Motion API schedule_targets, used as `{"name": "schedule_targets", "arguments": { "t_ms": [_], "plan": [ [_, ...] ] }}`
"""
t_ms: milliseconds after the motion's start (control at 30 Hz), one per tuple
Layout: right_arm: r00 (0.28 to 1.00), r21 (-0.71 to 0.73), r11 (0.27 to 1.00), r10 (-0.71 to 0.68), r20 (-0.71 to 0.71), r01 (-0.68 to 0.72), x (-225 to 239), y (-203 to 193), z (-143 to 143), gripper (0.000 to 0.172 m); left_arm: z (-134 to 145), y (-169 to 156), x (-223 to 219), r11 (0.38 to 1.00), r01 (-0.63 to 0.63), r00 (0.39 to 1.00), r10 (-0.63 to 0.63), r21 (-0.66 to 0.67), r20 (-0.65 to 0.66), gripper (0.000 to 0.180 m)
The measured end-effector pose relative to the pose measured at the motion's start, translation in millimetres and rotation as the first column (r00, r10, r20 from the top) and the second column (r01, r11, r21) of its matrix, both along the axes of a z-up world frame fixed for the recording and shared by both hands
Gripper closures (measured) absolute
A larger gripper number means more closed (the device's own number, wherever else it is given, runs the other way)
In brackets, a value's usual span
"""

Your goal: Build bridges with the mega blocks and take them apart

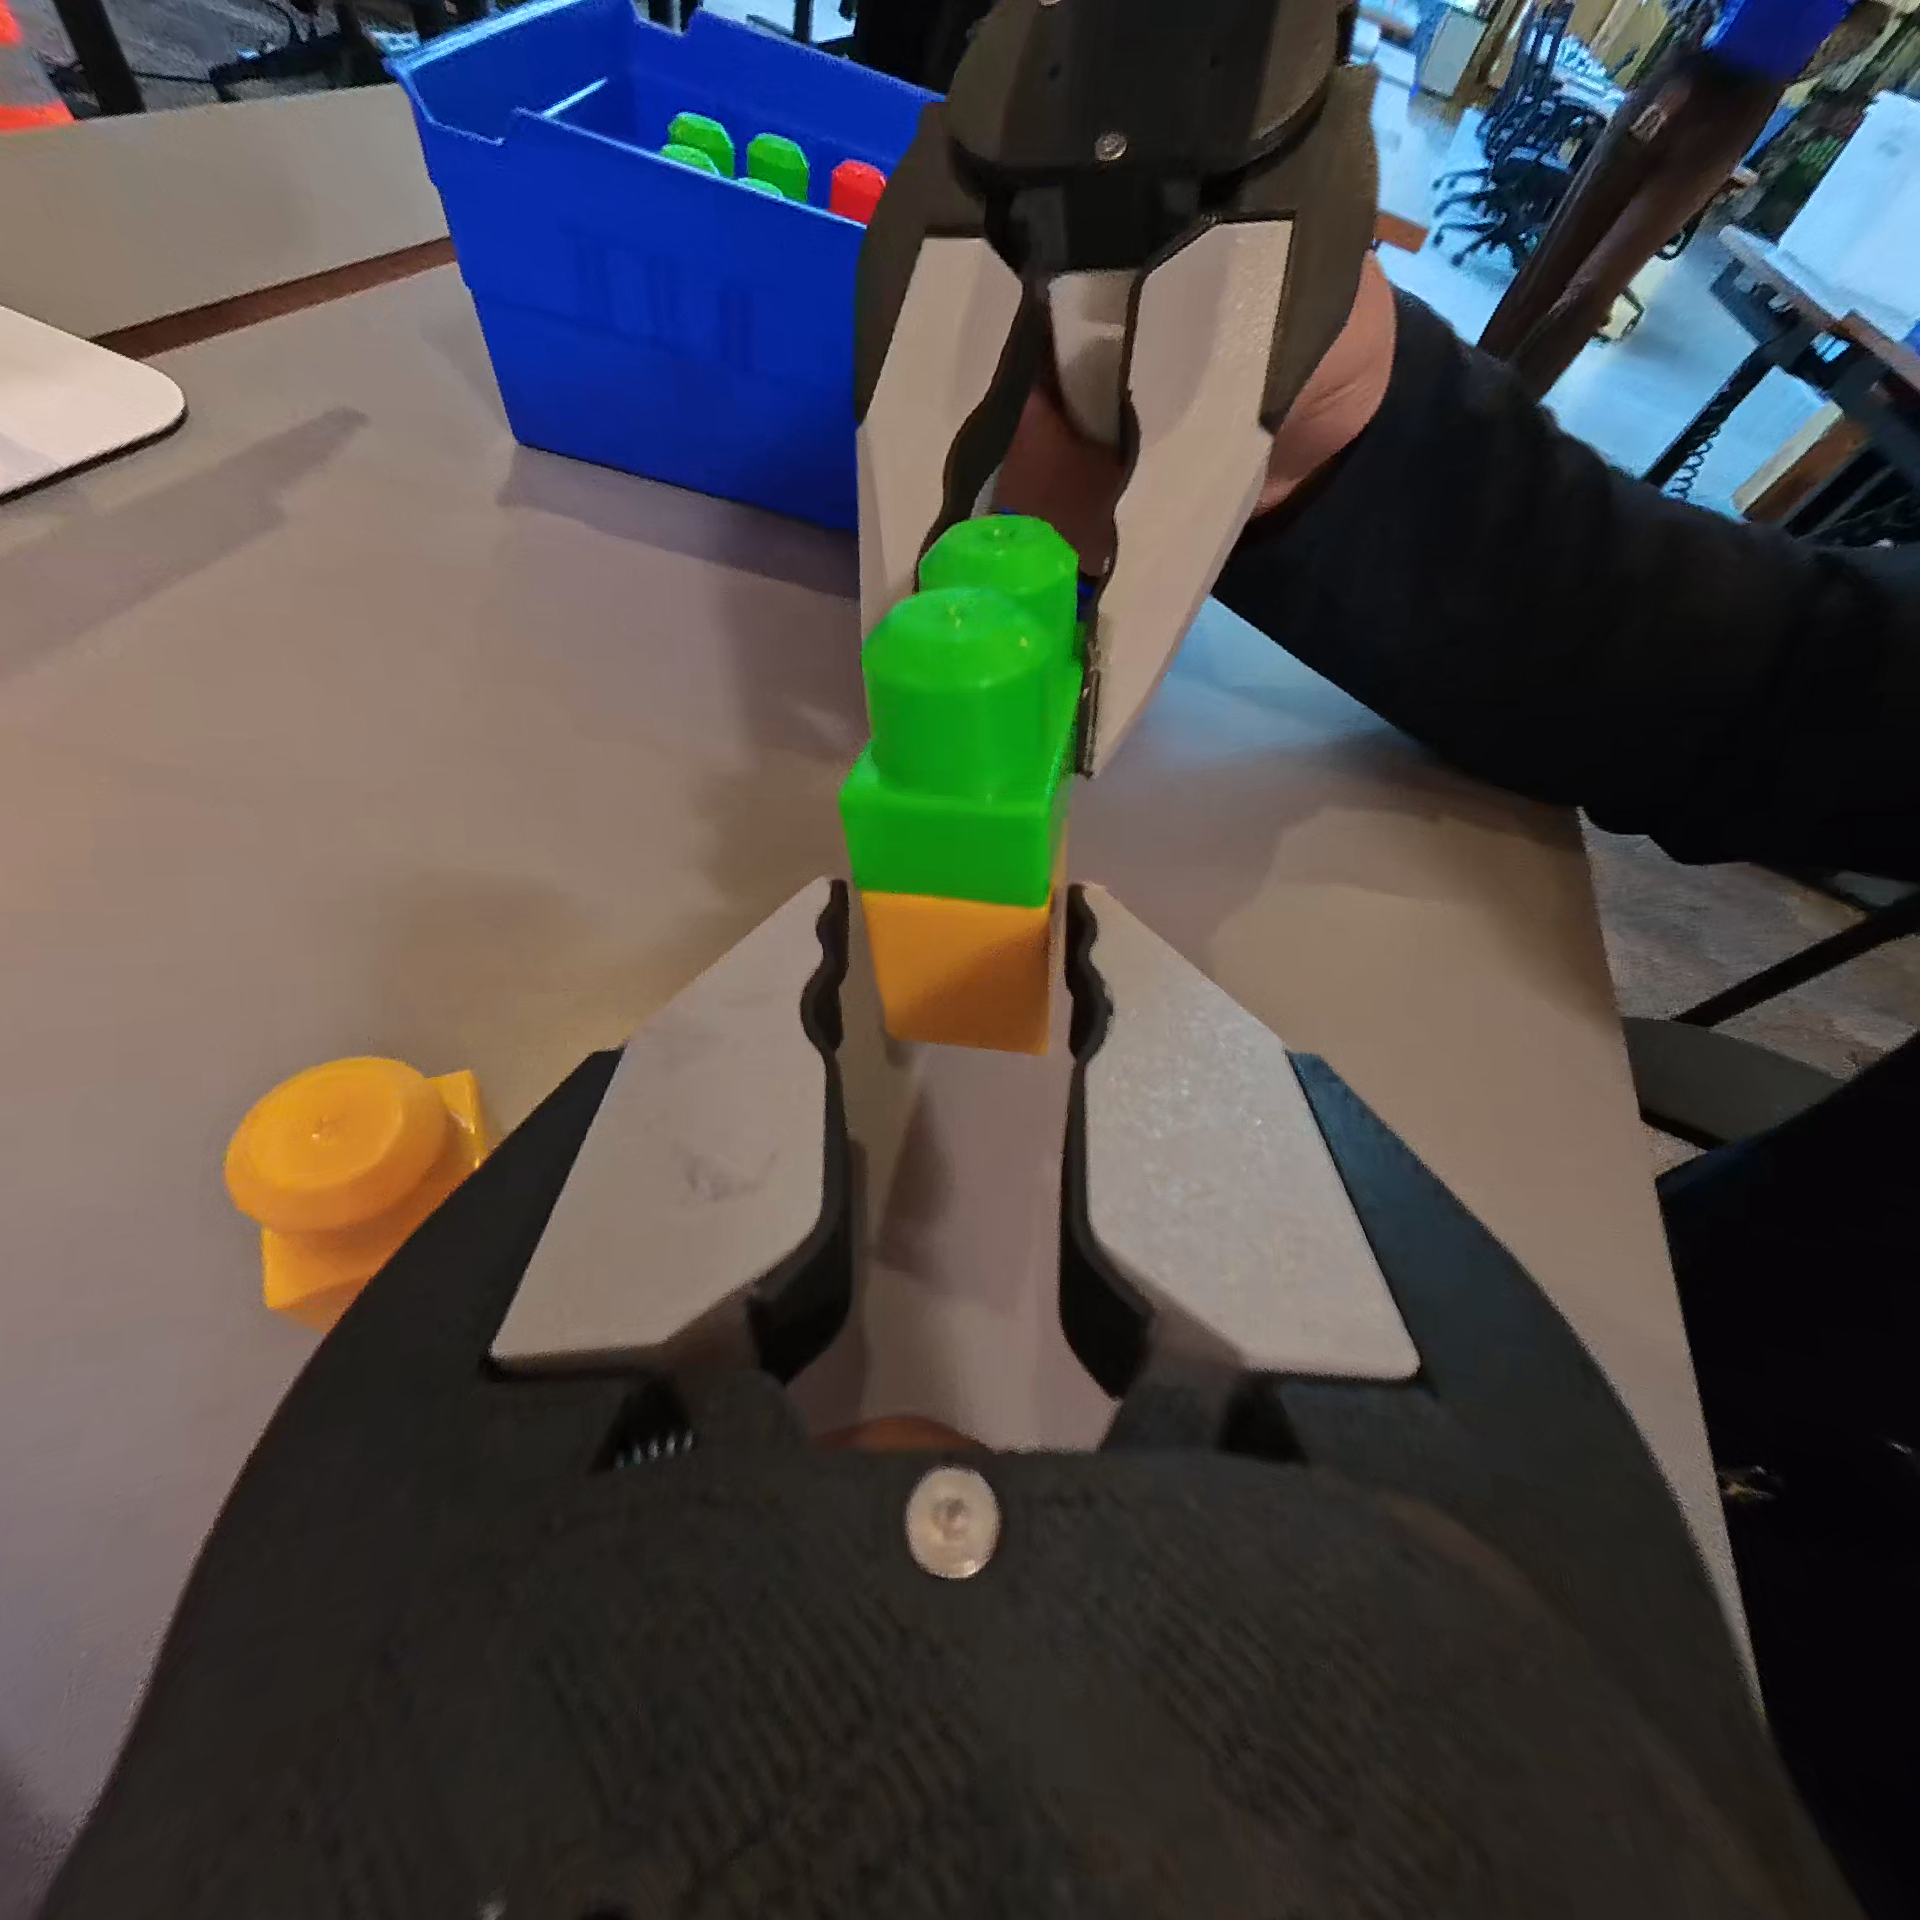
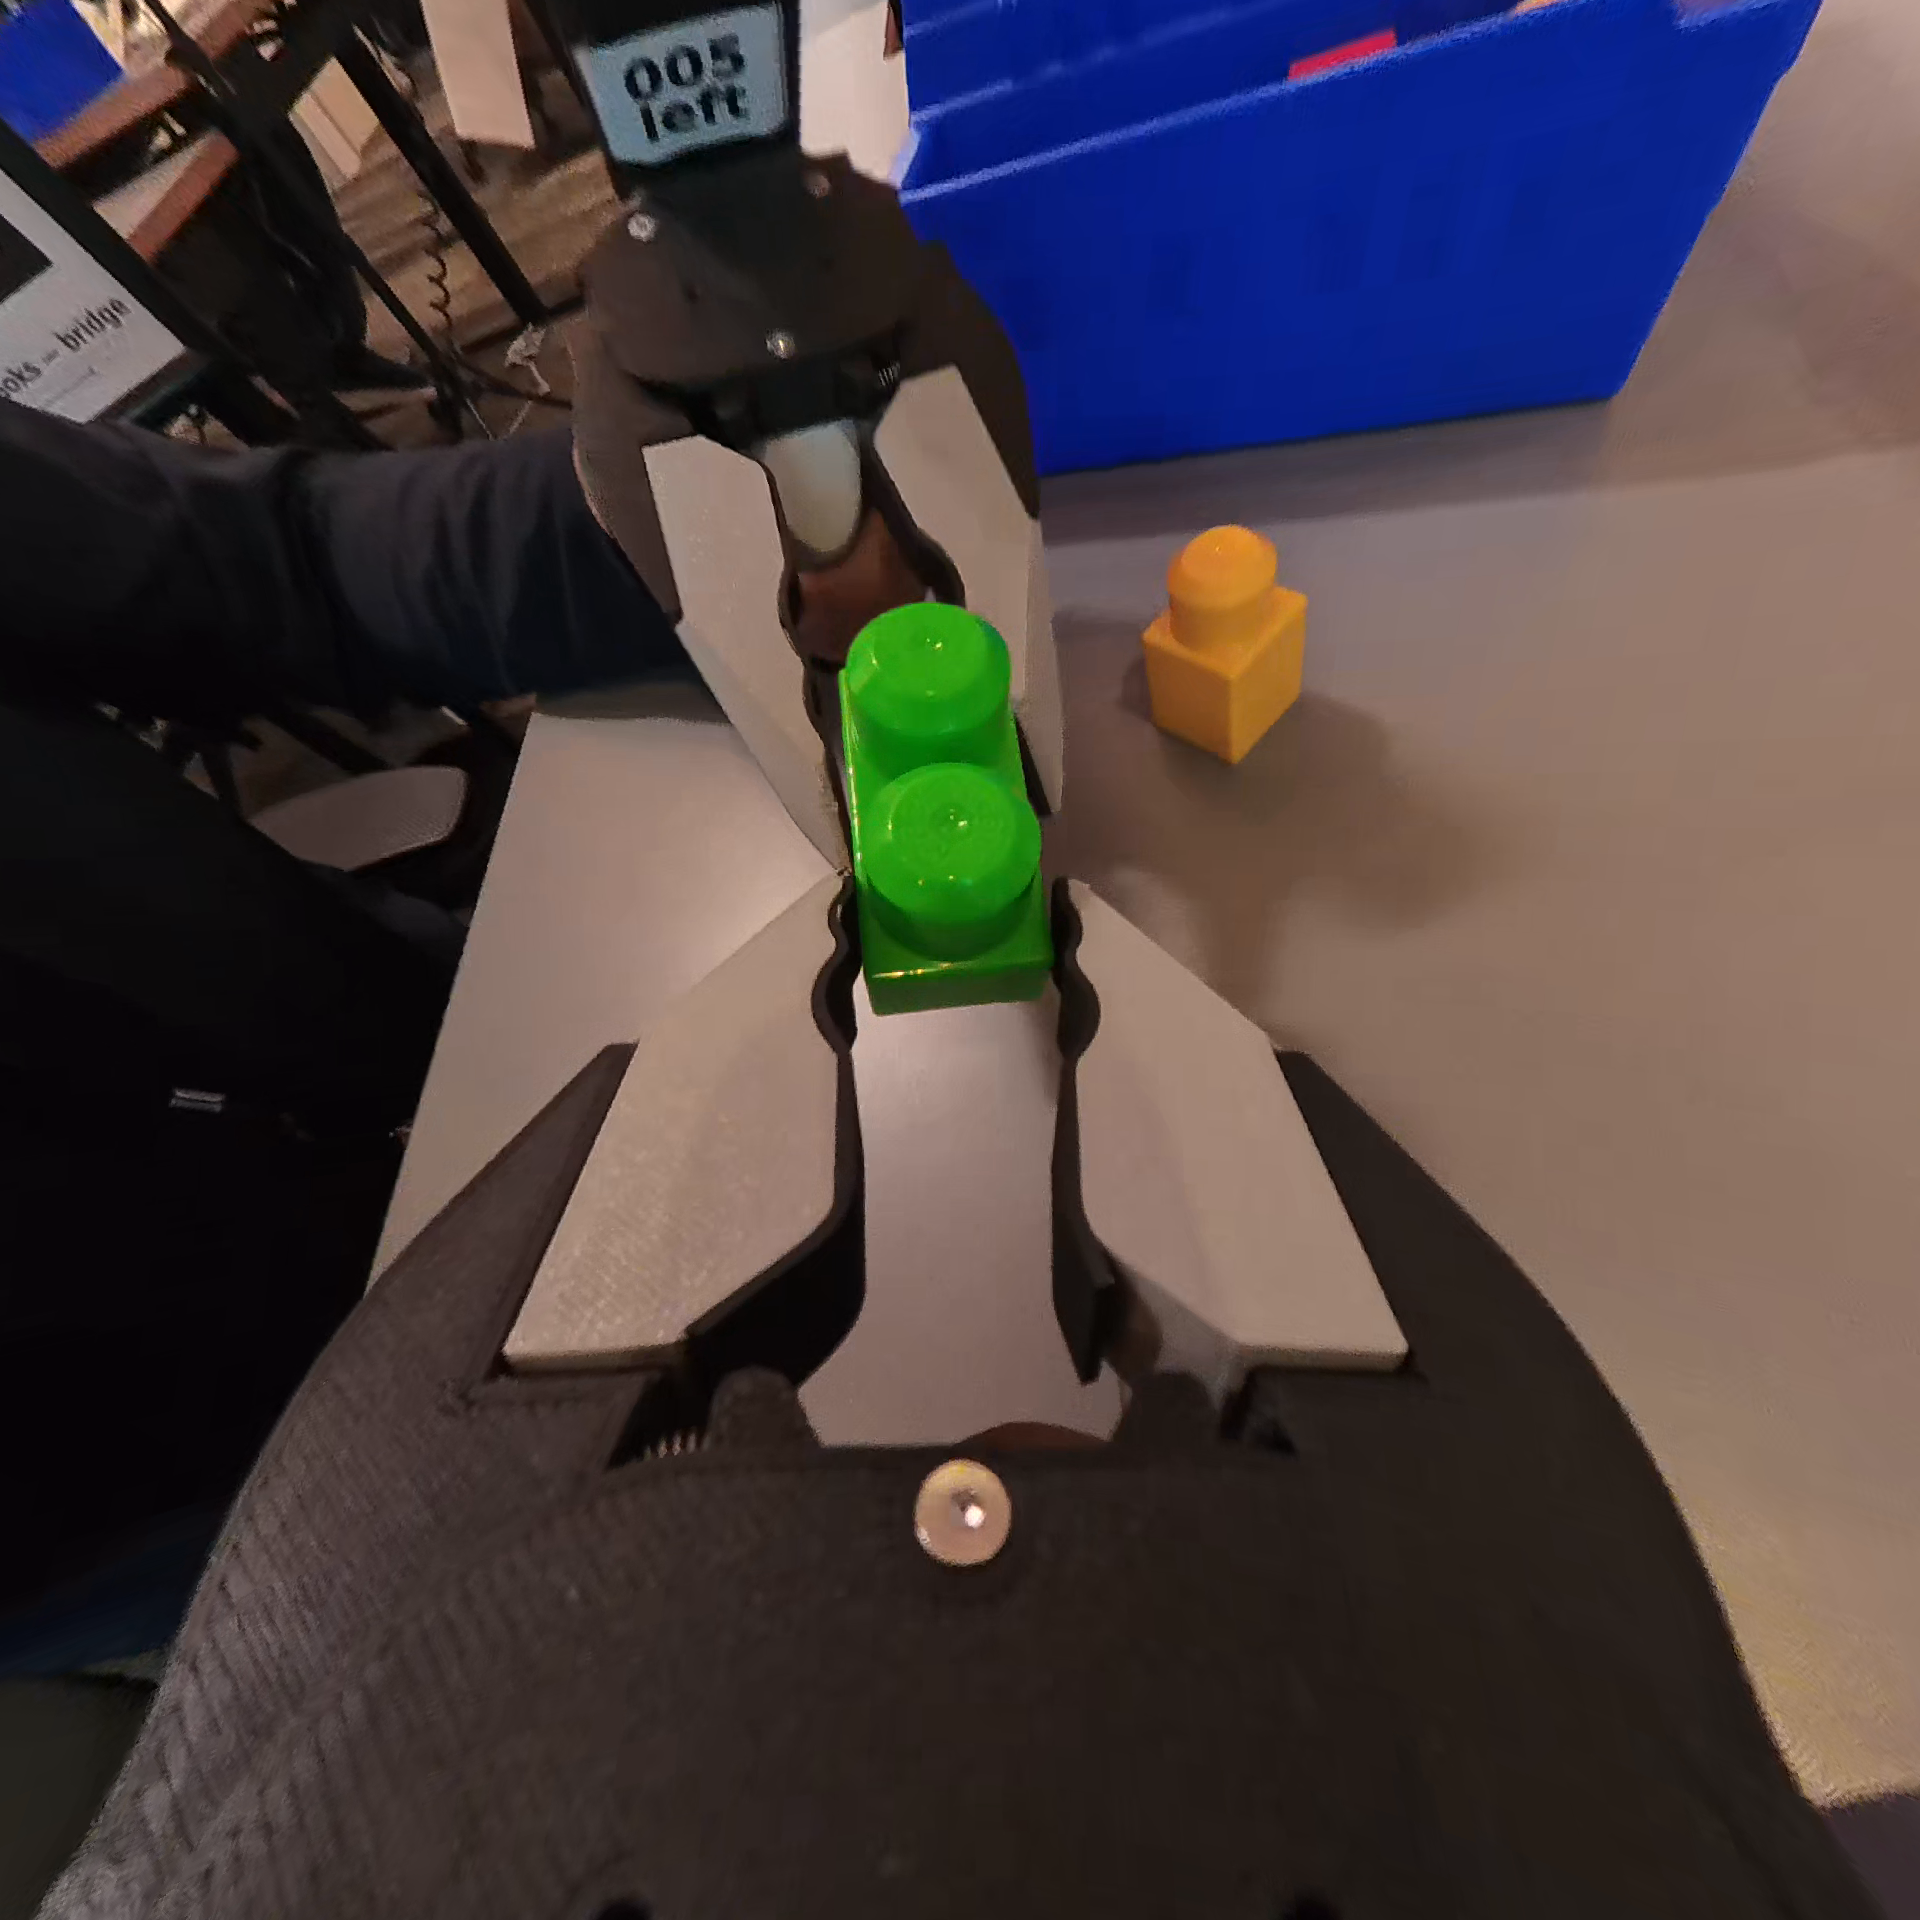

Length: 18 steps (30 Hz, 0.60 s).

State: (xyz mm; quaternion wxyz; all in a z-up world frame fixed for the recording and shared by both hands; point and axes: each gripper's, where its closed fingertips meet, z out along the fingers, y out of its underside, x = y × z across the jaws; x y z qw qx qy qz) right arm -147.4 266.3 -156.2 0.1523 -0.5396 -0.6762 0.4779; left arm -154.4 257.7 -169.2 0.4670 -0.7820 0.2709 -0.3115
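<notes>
— What colours do we see between our tongs?

— A bright green block (image 1: 951,821) on an orange block (image 1: 961,971); another orange block (image 1: 348,1174) sits left of our left gripper (image 1: 956,966).

— And the tongs themselves?

— Pale grey fingers (image 1: 717,1122) with black wavy pads, on black ridged bodies.

— Beyond them?

— A plain blue bin (image 1: 644,291) holding green and red pieces, over a flat grey table (image 1: 364,727).

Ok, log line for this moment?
left gripper: open around orange block | right gripper: shut on green block stacked above | spare block: on table
</notes>
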Motion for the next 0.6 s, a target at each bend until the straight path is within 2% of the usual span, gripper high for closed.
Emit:
{"name": "schedule_targets", "arguments": {
  "t_ms": [300, 467, 533, 600],
  "plan": [
    [0.997, 0.091, 0.995, 0.039, 0.073, -0.046, -1.5, -13.9, -15.5, 0.138, -17.2, -9.3, 11.2, 0.995, 0.074, 0.997, -0.076, -0.073, -0.027, 0.145],
    [1.000, -0.041, 0.999, 0.018, -0.016, -0.019, -10.0, -16.6, 5.1, 0.139, -5.3, -13.5, 11.5, 0.989, 0.112, 0.990, -0.103, -0.100, 0.094, 0.146],
    [0.998, -0.113, 0.993, 0.013, -0.059, -0.019, -13.2, -17.9, 13.8, 0.139, -4.3, -15.5, 13.3, 0.987, 0.127, 0.988, -0.118, -0.098, 0.096, 0.146],
    [0.997, -0.172, 0.985, -0.005, -0.080, -0.009, -14.4, -14.3, 18.6, 0.139, -1.4, -10.3, 10.6, 0.995, 0.085, 0.995, -0.082, -0.047, 0.050, 0.146]
  ]
}}
